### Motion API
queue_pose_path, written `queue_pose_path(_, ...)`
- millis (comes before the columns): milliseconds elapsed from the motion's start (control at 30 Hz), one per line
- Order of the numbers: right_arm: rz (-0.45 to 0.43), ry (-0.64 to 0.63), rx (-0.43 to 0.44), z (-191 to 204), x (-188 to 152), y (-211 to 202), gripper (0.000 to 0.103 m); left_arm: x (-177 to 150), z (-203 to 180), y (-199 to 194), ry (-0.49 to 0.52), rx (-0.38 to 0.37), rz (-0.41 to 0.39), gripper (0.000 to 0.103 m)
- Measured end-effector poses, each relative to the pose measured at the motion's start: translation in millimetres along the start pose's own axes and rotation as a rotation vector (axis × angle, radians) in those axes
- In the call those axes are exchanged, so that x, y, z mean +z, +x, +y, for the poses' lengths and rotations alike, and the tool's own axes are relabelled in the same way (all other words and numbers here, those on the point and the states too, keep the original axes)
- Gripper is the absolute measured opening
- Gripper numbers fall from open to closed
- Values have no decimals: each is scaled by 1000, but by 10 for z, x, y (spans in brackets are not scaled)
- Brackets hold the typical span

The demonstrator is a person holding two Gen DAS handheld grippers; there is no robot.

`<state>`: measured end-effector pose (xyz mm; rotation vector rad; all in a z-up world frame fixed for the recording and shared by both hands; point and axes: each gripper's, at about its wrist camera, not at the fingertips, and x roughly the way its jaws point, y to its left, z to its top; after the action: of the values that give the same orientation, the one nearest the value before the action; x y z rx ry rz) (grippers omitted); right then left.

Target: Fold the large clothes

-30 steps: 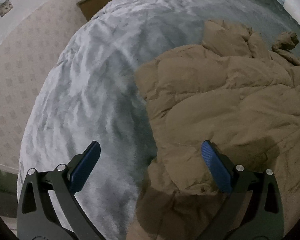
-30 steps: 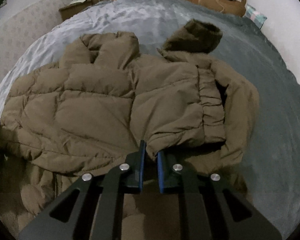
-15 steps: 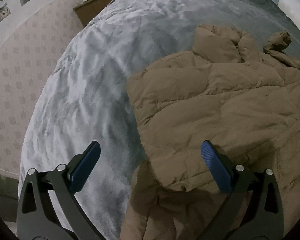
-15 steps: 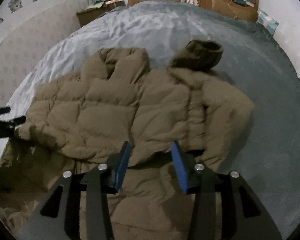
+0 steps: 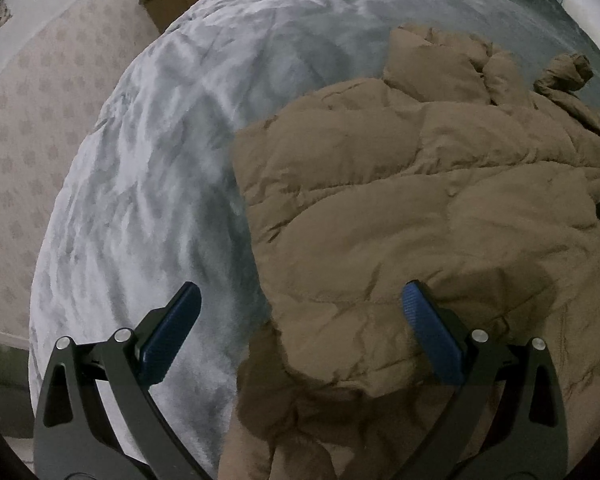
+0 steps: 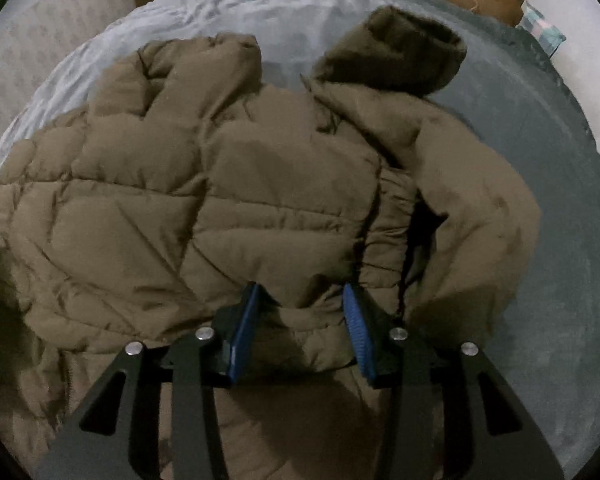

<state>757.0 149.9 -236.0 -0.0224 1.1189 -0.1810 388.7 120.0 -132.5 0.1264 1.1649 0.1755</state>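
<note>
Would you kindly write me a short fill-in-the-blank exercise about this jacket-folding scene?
1. The puffy jacket is ____ in colour.
2. It lies on a grey ____.
3. The pads of the right gripper are ____ in colour.
4. The left gripper stands wide ____.

Missing words: brown; bed; blue; open

The left tongs [image 5: 300, 298] point steeply downward with their jaws spread wide and nothing between them. The right tongs [image 6: 300, 302], also angled steeply down, have just been opening and stand partly apart, pads gripping nothing.
</note>
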Motion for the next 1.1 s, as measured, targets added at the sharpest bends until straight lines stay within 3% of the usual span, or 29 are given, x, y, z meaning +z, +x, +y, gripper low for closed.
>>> queue_pose_path(233, -81, -24, 7, 0, 285, -416, 45, 132, -46, -49, -4, 6, -27, 100)
queue_pose_path(367, -114, -19, -56, -74, 630, -511, 52, 259, -29, -71, -13, -4, -29, 100)
queue_pose_path(433, -114, -21, -97, -131, 799, -441, 61, 306, -45, -53, -13, -4, -26, 100)
queue_pose_path(600, -36, -46, -162, -177, 1134, -24, 61, 414, -142, -9, 8, 10, -21, 100)
queue_pose_path(800, 41, -17, -208, -273, 1250, 388, 61, 368, -64, -9, -10, -4, -11, 100)
queue_pose_path(900, 41, -16, -219, -342, 1229, 465, 45, 355, -44, 0, -9, 7, -7, 100)
queue_pose_path(967, 26, 22, -189, -428, 1232, 413, 25, 325, -30, -28, -9, 18, -1, 100)
queue_pose_path(1100, -60, 93, -119, -719, 1180, 80, 18, 326, -14, -55, -22, 20, 1, 100)
